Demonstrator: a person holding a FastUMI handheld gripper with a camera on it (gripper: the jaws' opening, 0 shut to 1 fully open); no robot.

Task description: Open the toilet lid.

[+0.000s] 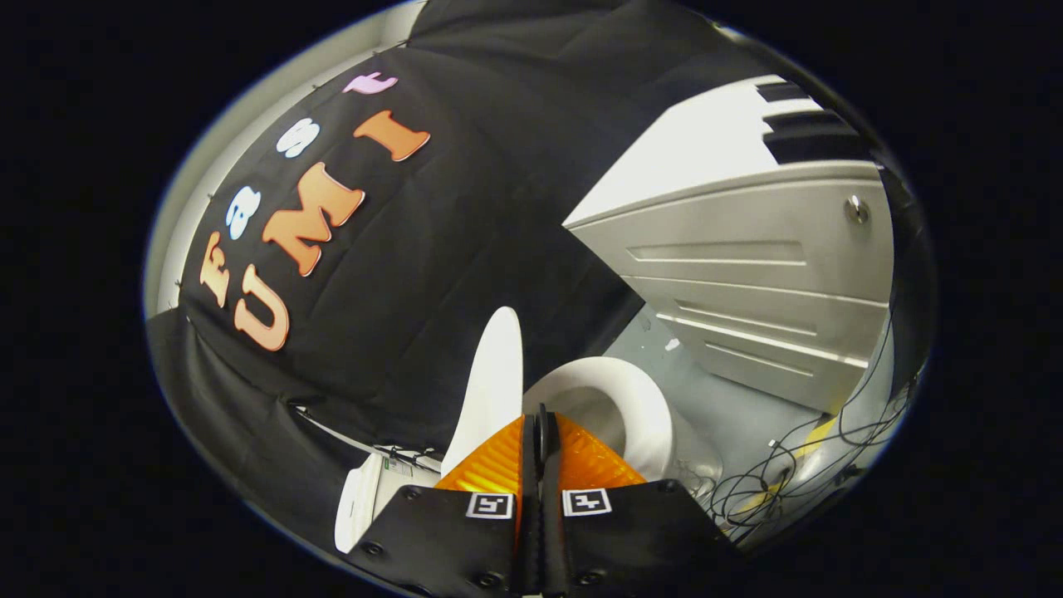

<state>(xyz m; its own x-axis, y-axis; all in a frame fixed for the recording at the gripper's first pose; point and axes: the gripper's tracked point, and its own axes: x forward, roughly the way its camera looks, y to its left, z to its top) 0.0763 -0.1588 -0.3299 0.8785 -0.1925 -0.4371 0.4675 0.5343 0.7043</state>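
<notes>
The view is strongly tilted. The white toilet lid (494, 386) stands raised, edge-on, just ahead of my fingertips and a little to their left. The white seat ring (639, 399) and the open bowl lie beyond the fingers to the right. The white tank (357, 498) shows beside the left finger, against the black cloth wall. My gripper (540, 425) is shut, its two fingers pressed together with nothing visible between them. It hangs close over the toilet and is apart from the lid.
A grey cabinet (747, 274) with ribbed drawer fronts and a round lock stands beyond the toilet to the right. Loose black cables (789, 473) lie tangled on the grey floor (731, 407) beside the bowl. The black cloth wall (465, 208) hangs behind the toilet.
</notes>
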